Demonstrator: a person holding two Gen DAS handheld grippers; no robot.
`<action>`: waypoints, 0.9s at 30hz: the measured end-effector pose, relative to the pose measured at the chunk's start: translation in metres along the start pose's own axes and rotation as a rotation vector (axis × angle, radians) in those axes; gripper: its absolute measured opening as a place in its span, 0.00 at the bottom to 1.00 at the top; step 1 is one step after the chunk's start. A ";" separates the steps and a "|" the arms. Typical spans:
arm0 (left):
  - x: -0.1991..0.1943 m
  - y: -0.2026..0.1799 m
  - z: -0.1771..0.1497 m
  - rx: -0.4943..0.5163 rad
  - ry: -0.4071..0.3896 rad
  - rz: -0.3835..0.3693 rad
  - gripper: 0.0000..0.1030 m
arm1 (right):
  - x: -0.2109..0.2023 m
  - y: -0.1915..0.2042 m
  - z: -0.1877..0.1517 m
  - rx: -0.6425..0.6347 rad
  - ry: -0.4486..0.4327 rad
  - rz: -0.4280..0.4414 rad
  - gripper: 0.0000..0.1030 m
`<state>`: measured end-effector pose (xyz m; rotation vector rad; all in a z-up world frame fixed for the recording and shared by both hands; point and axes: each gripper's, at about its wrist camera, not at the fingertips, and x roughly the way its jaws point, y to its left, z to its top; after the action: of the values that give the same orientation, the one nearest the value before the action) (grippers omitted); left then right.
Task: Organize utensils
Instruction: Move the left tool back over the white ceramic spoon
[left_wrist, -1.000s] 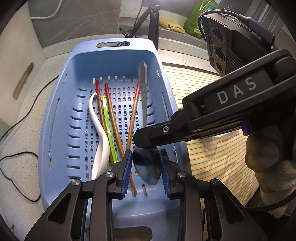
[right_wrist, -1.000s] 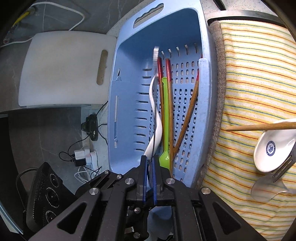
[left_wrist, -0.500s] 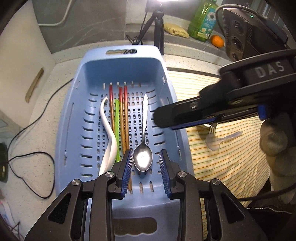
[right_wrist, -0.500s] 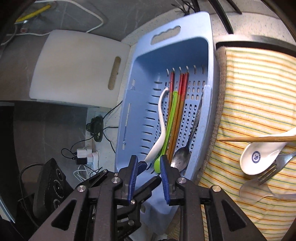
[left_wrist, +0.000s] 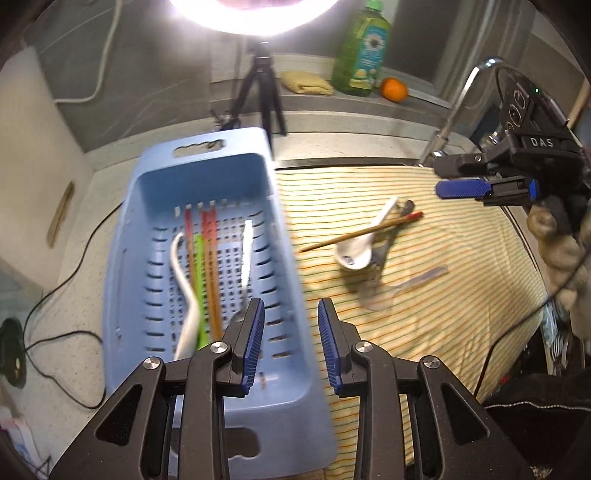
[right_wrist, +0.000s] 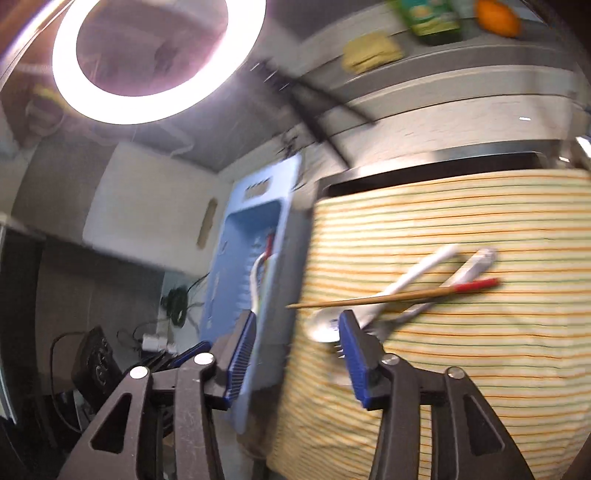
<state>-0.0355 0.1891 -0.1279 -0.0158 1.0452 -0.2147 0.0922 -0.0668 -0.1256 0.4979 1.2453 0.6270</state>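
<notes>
We see the blue basket (left_wrist: 207, 206) on the speckled worktop (left_wrist: 74, 295), and inside it lie a curved white spoon (left_wrist: 183, 273), a green utensil (left_wrist: 199, 273), red-tipped chopsticks (left_wrist: 210, 258) and a metal spoon (left_wrist: 246, 251), all lengthwise on the slotted floor. Just to the right of the basket spreads a striped cloth (left_wrist: 443, 314), and on it sit the utensils not yet sorted — a white ceramic spoon (left_wrist: 356, 251) with one red-tipped chopstick (left_wrist: 362, 232) lying across it, a metal fork (left_wrist: 384, 251) partly under the spoon, and a clear plastic spoon (left_wrist: 399, 291) nearest us. Our left tongs (left_wrist: 290, 343) hang released over the basket's right wall, nothing between the blue pads. Our right tongs (right_wrist: 297, 354) are spread wide and empty too, above the seam between basket and cloth. Beyond the basket stand a tripod (left_wrist: 258, 92), a green bottle (left_wrist: 364, 55) and an orange (left_wrist: 394, 89) — the right-wrist view is blurred.
</notes>
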 end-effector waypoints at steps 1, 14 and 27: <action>0.001 -0.005 0.002 0.012 0.002 -0.007 0.28 | -0.007 -0.009 0.000 0.015 -0.015 -0.009 0.44; 0.045 -0.070 0.012 0.145 0.088 -0.091 0.32 | -0.056 -0.081 -0.026 0.127 -0.106 -0.074 0.47; 0.054 -0.076 0.023 0.190 0.113 -0.071 0.32 | -0.042 -0.094 -0.036 0.214 -0.034 -0.025 0.47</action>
<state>-0.0028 0.1025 -0.1541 0.1326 1.1339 -0.3828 0.0650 -0.1633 -0.1668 0.6669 1.2912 0.4644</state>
